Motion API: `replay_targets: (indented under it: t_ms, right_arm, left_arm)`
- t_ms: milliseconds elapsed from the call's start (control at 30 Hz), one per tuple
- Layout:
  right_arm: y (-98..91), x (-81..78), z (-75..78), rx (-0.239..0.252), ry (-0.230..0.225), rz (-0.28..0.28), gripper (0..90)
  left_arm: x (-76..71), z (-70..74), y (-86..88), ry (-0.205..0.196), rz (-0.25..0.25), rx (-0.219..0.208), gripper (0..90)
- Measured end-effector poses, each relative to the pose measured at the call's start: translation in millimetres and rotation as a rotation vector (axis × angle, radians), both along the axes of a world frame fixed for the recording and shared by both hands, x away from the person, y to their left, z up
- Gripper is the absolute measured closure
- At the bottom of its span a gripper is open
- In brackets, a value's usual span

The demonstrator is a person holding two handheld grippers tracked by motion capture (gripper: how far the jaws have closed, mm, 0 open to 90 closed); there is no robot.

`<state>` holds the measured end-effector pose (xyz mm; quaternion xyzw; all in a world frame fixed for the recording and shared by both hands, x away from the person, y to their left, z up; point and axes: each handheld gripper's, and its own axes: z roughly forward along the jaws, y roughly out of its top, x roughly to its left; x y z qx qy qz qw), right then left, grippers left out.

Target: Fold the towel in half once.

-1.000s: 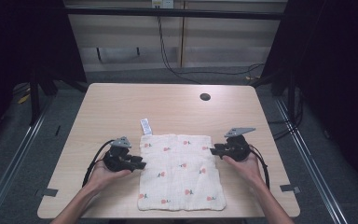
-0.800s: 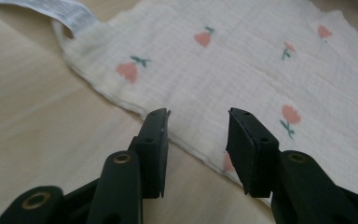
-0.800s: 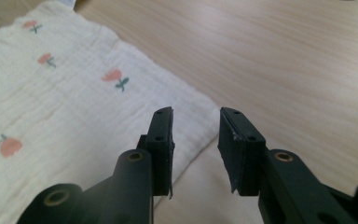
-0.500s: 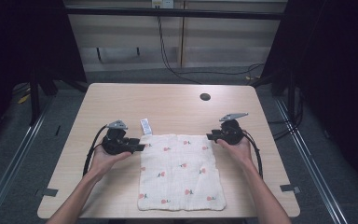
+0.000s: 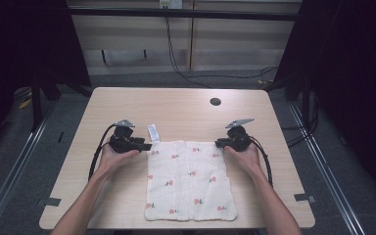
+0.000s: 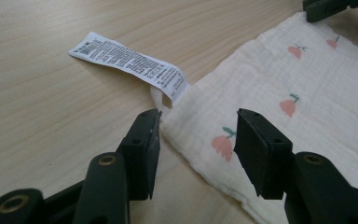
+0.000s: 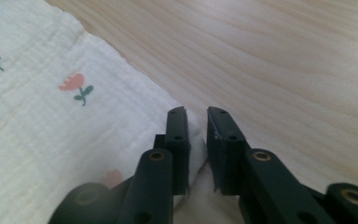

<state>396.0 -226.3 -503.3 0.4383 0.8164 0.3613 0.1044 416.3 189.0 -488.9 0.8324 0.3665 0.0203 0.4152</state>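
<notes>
At the table's [image 5: 127, 105] middle, your right gripper [image 7: 196, 116] has just closed its jaws on the far right corner of the flat cloth [image 5: 191, 178]; your left gripper [image 6: 198, 135], jaws apart and just widened, straddles the tagged corner, ready to pinch.

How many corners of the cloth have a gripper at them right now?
2. The left gripper sits at the cloth's far left corner by the label, fingers apart. The right gripper pinches the far right corner. Both near corners lie free.
</notes>
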Motion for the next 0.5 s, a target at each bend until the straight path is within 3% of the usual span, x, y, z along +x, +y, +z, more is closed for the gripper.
replay_targets:
  t_ms: [67,267,500]
  right_arm:
    - [-0.3,-0.6,-0.8,0.017,0.003,-0.006,85.6]
    - [-1.0,-5.1,-2.8,0.054,-0.003,-0.009,86.7]
    - [-2.3,-9.6,-1.5,0.082,-0.017,-0.001,86.6]
  left_arm:
    - [-1.1,-3.7,-1.9,-0.026,0.03,0.001,52.6]
    - [4.8,-15.4,-10.0,-0.012,0.011,0.03,54.4]
    - [8.0,-16.1,-12.5,-0.014,0.002,0.024,54.6]
